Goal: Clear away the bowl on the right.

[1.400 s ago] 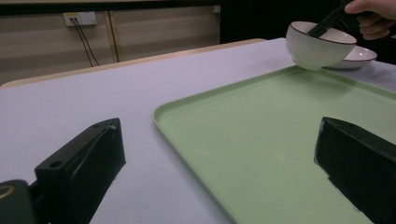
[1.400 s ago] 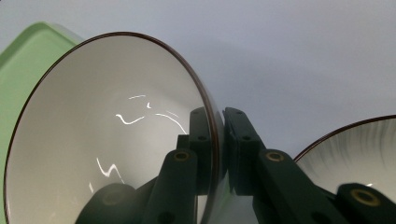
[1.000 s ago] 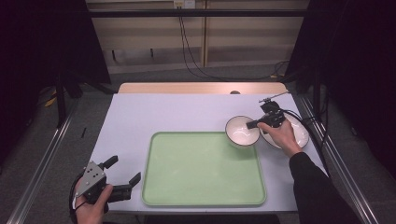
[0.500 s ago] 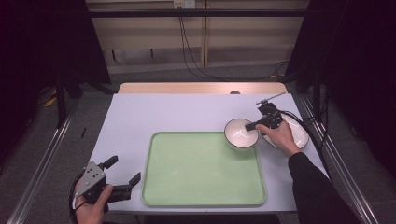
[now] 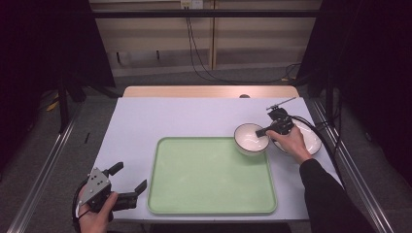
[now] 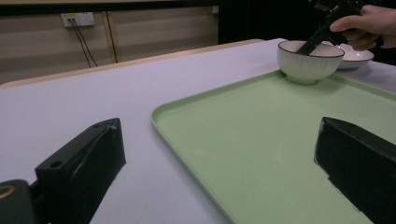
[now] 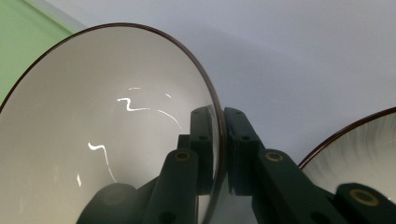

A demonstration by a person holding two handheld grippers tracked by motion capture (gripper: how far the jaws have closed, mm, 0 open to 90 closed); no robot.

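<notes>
A white bowl with a dark rim (image 5: 248,138) sits at the far right corner of the green tray (image 5: 209,174). My right gripper (image 5: 262,132) is shut on the bowl's right rim, one jaw inside and one outside. In the right gripper view the rim of the bowl (image 7: 107,130) is pinched in the right gripper (image 7: 223,140). My left gripper (image 5: 130,175) rests at the table's near left corner, open and holding nothing. The left gripper view looks past the wide left gripper (image 6: 219,135) to the tray (image 6: 261,130) and the bowl (image 6: 308,65).
A second white bowl (image 5: 311,138) stands just right of the held one, under the person's right hand; it is also in the right gripper view (image 7: 359,149). The pale table (image 5: 170,116) is bare left of and beyond the tray. Cables hang at the back wall.
</notes>
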